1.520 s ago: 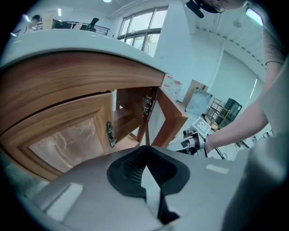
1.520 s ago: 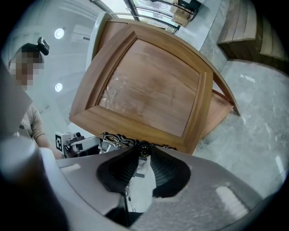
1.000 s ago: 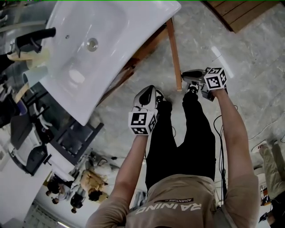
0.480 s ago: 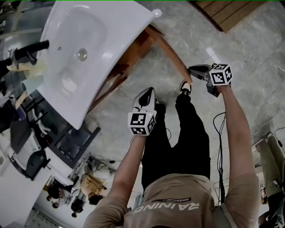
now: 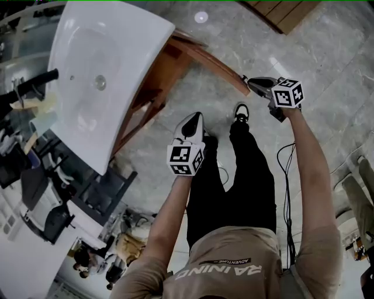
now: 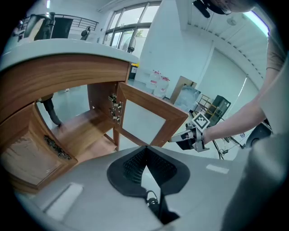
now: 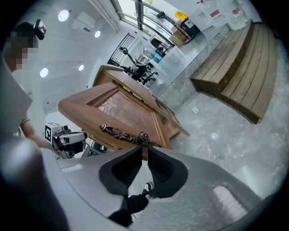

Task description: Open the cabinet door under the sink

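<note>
A white sink (image 5: 99,76) sits on a wooden cabinet. Its right door (image 5: 204,58) stands swung out over the floor. My right gripper (image 5: 248,80) is at that door's free edge. In the right gripper view the jaws (image 7: 145,146) have just been closing and pinch the door's edge beside the end of the ornate metal handle (image 7: 119,133). My left gripper (image 5: 193,117) hangs over the floor in front of the cabinet, shut with nothing in it; its tips (image 6: 145,149) meet. The open door (image 6: 149,103) and the bare cabinet inside (image 6: 86,126) show in the left gripper view.
The cabinet's other door (image 6: 31,158), with its own handle (image 6: 56,146), stands at the left. A black faucet (image 5: 35,82) is at the sink's far side. A wooden platform (image 5: 286,11) lies at the top right. A cable (image 5: 286,169) trails on the marble floor by the person's legs.
The right door has swung further out from the cabinet, and my right gripper has moved up and right with its edge. My left gripper has shifted only slightly.
</note>
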Demonstrator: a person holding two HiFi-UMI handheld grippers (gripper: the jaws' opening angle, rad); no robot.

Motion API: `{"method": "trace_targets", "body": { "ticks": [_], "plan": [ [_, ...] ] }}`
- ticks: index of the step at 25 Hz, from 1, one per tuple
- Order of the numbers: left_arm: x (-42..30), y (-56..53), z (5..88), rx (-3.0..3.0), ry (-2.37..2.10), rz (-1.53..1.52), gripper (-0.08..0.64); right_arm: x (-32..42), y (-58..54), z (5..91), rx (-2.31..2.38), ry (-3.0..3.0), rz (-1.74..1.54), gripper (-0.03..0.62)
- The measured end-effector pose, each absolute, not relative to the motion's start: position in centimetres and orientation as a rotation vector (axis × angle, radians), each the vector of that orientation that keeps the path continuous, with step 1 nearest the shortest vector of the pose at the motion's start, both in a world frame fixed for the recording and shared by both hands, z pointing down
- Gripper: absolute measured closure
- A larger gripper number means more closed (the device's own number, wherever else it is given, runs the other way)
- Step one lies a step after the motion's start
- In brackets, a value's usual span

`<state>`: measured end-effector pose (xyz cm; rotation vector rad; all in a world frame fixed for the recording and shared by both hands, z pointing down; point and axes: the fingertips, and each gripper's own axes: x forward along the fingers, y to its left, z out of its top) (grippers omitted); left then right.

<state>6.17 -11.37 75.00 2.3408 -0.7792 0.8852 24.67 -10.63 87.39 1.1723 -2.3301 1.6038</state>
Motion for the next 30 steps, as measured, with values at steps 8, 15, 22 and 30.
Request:
{"method": "trace_targets", "body": {
  "ticks": [8,15,22,30],
  "plan": [
    [6.4,-11.0,72.6,2.349,-0.806,0.867,0.544,23.4,-4.6,85.8,1.228,-2.240,1.510,0.591],
    [5.7,-8.5,67.5,2.354,-0.822,0.848,0.544,19.1,-1.3,78.7,1.141,-2.246,1.333,0.591],
    [2.4,-8.2,61.5,2.396,-0.882,0.805,0.544,9.5,0.0,71.4,0.857,-2.372,1.175,0.591],
    [-3.5,-6.2,55.5,2.405,-0.979,0.667,0.543,3.4,0.3,63.8,0.814,-2.442,1.052,0.591]
  ]
}}
